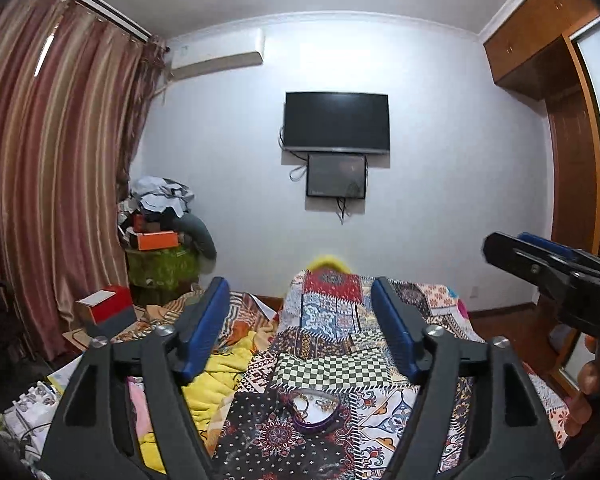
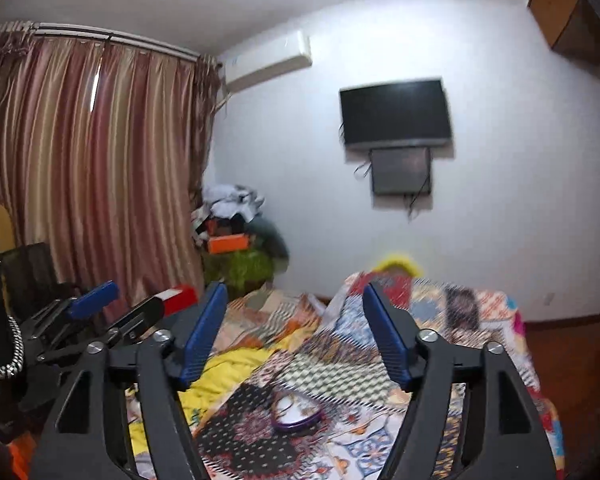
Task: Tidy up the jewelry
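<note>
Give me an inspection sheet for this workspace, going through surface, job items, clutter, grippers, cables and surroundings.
Surface: bed with patchwork quilt, yellow blanket beside it.
Job's things: purple-rimmed tray on the quilt with small jewelry inside; pieces too small to identify.
Clutter: pile of clothes and boxes in the corner, red box.
Grippers: left gripper and right gripper, jaws open, empty, above the quilt.
Cables: wires hanging below the wall screens.
Surroundings: curtain, television, air conditioner, wardrobe.

- Left wrist view: looks forward along the left tongs (image 1: 298, 312), raised above the bed (image 1: 332, 364), facing the television (image 1: 337, 122) at frame centre.
- Right wrist view: similar height, television (image 2: 395, 114) right of centre.
- Shared: bed, curtain (image 1: 56, 168), wall.
</note>
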Tool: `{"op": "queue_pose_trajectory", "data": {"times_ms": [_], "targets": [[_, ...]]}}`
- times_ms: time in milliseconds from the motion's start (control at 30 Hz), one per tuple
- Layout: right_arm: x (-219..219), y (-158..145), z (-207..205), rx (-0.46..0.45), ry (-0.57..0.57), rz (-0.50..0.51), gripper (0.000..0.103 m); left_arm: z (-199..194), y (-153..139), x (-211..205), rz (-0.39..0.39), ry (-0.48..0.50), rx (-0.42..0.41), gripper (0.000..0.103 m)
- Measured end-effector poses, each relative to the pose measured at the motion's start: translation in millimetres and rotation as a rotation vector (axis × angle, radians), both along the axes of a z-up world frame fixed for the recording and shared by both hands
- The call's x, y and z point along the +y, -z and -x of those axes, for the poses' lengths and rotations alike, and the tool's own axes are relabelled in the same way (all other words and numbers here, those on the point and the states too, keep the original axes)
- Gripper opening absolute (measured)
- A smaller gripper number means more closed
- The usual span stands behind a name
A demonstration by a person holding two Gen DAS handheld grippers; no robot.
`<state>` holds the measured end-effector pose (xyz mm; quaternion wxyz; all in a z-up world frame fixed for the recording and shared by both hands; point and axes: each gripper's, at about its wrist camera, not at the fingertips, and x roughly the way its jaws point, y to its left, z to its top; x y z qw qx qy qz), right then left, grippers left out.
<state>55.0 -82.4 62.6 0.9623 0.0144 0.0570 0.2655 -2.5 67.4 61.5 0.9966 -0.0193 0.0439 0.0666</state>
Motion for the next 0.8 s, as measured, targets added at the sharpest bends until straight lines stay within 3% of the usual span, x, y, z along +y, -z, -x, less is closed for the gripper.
{"op": "queue_pose_trajectory", "data": {"times_ms": [133,233,400,800], "targets": [[-1.1,1.7,8.8,-0.03,0.03,-0.003,0.09,8.5,0.8,3.0,0.019,-0.016,-0.009,0.092],[-0.9,3.1,11.1,-0.034,0.043,-0.014,0.102,16.7,2.1,1.2,0.021,-0.023,-0.007,0.098],[-1.8,5.0,11.0,-0.018,0.063,-0.009,0.103,22.0,2.5,-2.2,0.013,-0.035,-0.007,0.102],[-7.1,13.2,11.9,0.014,0.056,0.004,0.103,19.8,7.7,-9.3,-0.001,-0.045,0.005,0.102]]}}
